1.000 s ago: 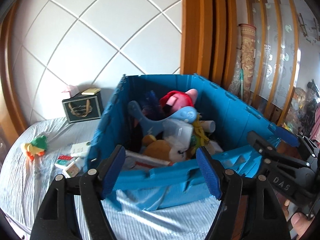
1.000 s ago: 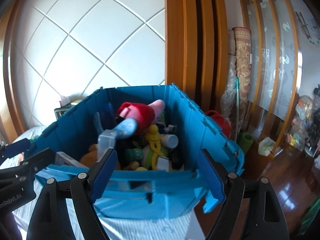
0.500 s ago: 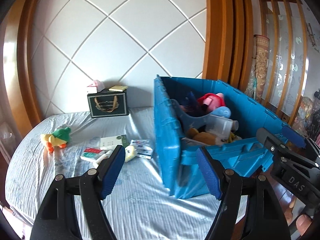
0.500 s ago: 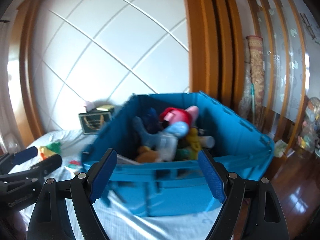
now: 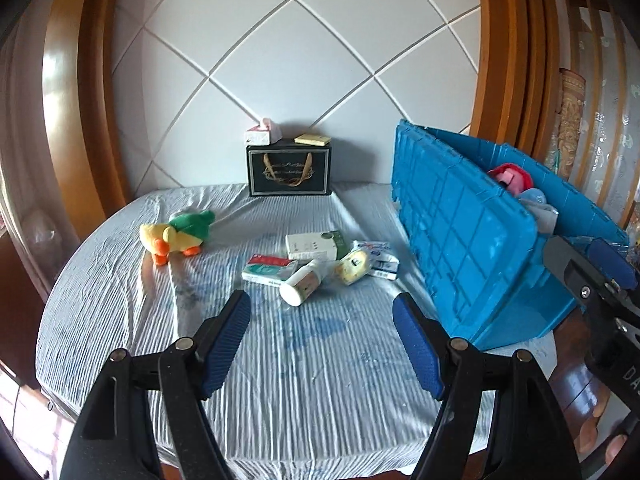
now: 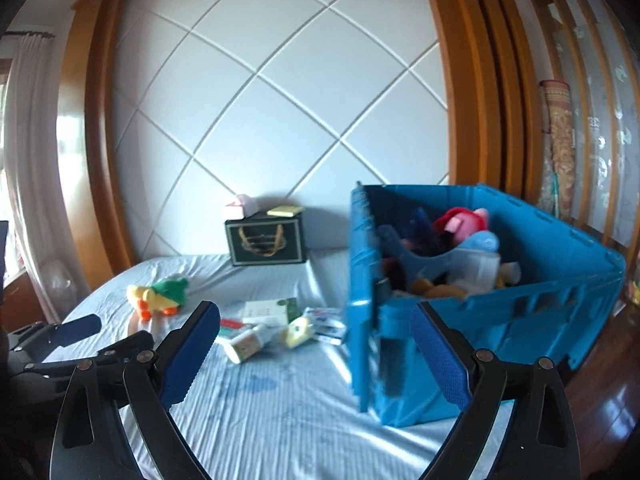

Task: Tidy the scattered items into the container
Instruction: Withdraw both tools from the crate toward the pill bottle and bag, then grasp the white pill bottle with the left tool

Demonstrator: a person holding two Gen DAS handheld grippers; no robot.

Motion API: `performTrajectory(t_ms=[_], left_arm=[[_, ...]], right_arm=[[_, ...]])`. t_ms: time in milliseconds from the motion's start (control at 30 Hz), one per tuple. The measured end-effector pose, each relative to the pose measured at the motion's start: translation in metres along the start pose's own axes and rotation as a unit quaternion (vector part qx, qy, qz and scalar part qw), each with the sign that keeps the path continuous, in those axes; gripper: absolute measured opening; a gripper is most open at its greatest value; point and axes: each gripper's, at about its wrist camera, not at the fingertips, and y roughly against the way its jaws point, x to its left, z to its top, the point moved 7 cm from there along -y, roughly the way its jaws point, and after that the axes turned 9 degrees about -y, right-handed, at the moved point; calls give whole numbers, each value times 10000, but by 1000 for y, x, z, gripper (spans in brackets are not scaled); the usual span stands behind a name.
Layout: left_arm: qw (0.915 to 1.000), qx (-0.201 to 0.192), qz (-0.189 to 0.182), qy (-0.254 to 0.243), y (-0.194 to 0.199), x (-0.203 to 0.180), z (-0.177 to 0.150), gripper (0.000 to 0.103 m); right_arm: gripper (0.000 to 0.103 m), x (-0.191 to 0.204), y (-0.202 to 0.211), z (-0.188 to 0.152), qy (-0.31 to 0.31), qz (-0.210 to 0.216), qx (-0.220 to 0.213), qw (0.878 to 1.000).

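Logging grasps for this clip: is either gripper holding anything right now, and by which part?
Nothing is held. The left gripper and right gripper are both open and empty above the light striped sheet.

Crate (image 5: 460, 240) stands at right side of bed (image 5: 320, 380), toys (image 6: 452, 248) piled inside. Left of crate, near middle of bed: cluster of small boxes (image 5: 312, 246), bottle (image 5: 302, 282) lying on its side in front of them. Plush duck (image 5: 176, 236) further left, apart from cluster. Gift bag (image 5: 289, 172) behind, against headboard (image 5: 280, 60); two small items on top.
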Motion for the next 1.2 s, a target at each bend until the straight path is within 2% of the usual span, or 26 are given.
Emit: performTrajectory(t_ms=[200,367,667,767,967,1100,1200], left_arm=[[9970,612,204,423,-41,51,-40,73],[9908,1090,442,668,-84,79,-61,73],[9792,1781,656,720,-183,101,-58,73],[9772,1904,688,643,-212,104,-56,73],[9768,1995,463,621,-264,105,-42,73],[9791,2010,19,308,-301,83,-26,73],[9757,2166,-330,-37,-328,59,-23,73]], right_arm=[[97,38,-43,-36,292,273,539,9977],[97,50,-96,-63,393,485,1034,9927],[97,52,-216,-99,259,634,1970,9780],[97,44,-252,-109,198,560,2173,9743],[97,25,-299,-133,171,206,2658,9636],[97,6,-310,-142,-24,-131,2791,9602],[97,-10,-316,-149,-224,-419,2878,9565]])
